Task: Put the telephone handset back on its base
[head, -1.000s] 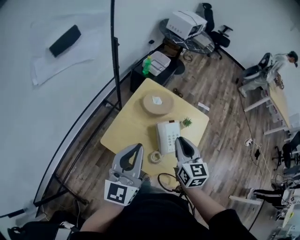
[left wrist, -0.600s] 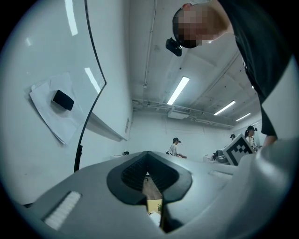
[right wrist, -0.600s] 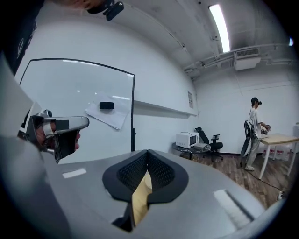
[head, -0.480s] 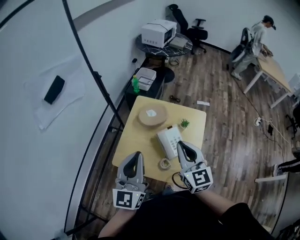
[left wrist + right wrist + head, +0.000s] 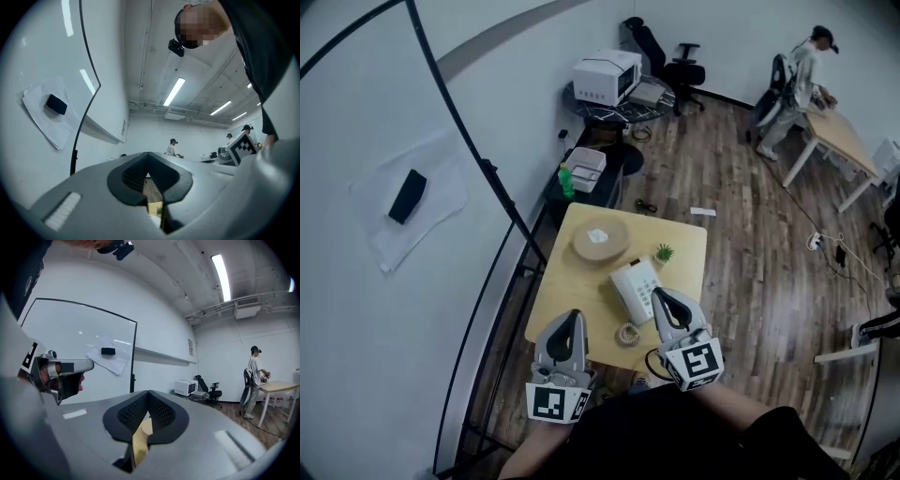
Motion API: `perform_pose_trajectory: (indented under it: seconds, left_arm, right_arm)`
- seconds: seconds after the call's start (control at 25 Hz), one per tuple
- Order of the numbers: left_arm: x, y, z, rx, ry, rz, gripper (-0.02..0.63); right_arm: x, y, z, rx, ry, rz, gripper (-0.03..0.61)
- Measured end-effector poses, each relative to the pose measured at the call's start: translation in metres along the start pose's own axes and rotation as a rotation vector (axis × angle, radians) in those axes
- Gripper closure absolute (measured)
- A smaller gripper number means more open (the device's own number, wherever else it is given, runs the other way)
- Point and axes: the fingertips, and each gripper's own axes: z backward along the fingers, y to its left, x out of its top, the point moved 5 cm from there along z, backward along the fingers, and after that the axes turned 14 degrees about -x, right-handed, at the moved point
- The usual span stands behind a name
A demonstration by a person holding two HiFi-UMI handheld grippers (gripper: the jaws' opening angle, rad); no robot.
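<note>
Bottom centre: my left claw (image 5: 571, 317) and right claw (image 5: 662, 296) both pressed together, empty; going down like this shoves, not grabs. Coiled cord (image 5: 628, 333) at table (image 5: 570, 281) front edge may snag and drag telephone (image 5: 636, 289), mid-frame. Handset possibly lying on it; too small to tell. Plant (image 5: 663, 253) just beyond, easily toppled.
</note>
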Motion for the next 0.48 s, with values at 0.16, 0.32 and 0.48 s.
perform_pose_trajectory:
  seconds: [0.16, 0.32, 0.48]
  left_arm:
    - [0.0024, -0.0034, -0.0002, 0.001, -0.002, -0.01, 0.614]
    - [0.0054, -0.0056, 0.0008, 0.007, -0.003, -0.018, 0.614]
    - [0.0076, -0.0094, 0.0, 0.008, -0.007, -0.018, 0.614]
  right_arm:
    - [0.0059, -0.001, 0.0015, -0.005, 0.007, -0.011, 0.571]
    - [-0.0004, -0.0008, 0.0043, 0.026, 0.006, 0.002, 0.571]
    - [0.0016, -0.0023, 0.0064, 0.032, 0.014, -0.004, 0.571]
